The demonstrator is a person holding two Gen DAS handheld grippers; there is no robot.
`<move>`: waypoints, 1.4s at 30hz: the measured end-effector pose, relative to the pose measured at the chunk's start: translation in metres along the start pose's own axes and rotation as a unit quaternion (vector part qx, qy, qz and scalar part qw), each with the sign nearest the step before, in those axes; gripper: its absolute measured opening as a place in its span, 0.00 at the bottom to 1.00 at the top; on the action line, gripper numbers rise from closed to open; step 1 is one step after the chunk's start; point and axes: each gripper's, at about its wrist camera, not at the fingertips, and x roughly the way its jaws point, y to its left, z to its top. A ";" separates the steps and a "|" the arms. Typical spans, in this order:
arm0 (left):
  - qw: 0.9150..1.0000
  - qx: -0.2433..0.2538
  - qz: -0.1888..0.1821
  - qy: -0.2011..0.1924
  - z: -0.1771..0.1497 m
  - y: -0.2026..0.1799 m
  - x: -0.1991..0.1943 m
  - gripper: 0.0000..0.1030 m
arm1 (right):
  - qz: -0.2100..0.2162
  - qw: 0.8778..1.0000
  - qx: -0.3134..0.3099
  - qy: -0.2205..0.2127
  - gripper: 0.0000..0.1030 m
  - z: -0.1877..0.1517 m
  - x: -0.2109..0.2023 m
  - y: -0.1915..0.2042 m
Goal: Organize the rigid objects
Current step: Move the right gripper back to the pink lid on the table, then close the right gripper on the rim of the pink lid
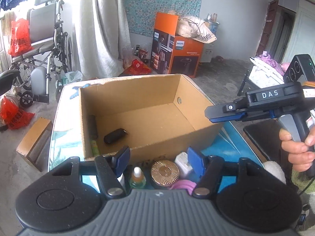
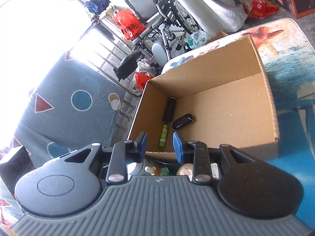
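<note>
1. Left tongs: jaws spread wide apart, nothing between them. They sit above the near rim of the cardboard box, over a cluster of small items on the bench.
2. Right tongs: jaws apart, holding nothing, poised just above the near wall of the box. In the left wrist view the right tongs reach in from the right side, level with the right wall of the box.
3. Box contents, all lying flat at the left end of the floor: a dark cylinder against the left wall; a glossy black oblong case just beside it; a slim green tube nearest the right tongs, just ahead of their tips. The rest of the floor is bare corrugated board.
4. Items outside the box, on the bench directly under the left tongs: a small dropper bottle with white tip and greenish-amber liquid; a round jar with ribbed gold lid; a white blocky container; a pink ribbed object, partly hidden.
5. Bench surface: glossy printed cover, blue sea pattern with an orange starfish.
6. Background: a folded wheelchair and an orange Philips carton on the floor.
</note>
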 end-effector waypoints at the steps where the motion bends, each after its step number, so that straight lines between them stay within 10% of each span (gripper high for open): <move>1: 1.000 0.007 -0.005 0.009 -0.009 -0.005 0.005 0.65 | -0.007 1.000 -0.003 -0.006 0.28 -0.014 -0.006 -0.004; 14: 0.988 0.105 0.020 0.110 -0.091 -0.066 0.093 0.66 | -0.108 0.993 -0.018 0.033 0.29 -0.135 0.051 -0.037; 42: 0.982 0.144 0.018 0.117 -0.098 -0.096 0.128 0.72 | -0.196 0.973 -0.116 0.047 0.13 -0.143 0.058 -0.043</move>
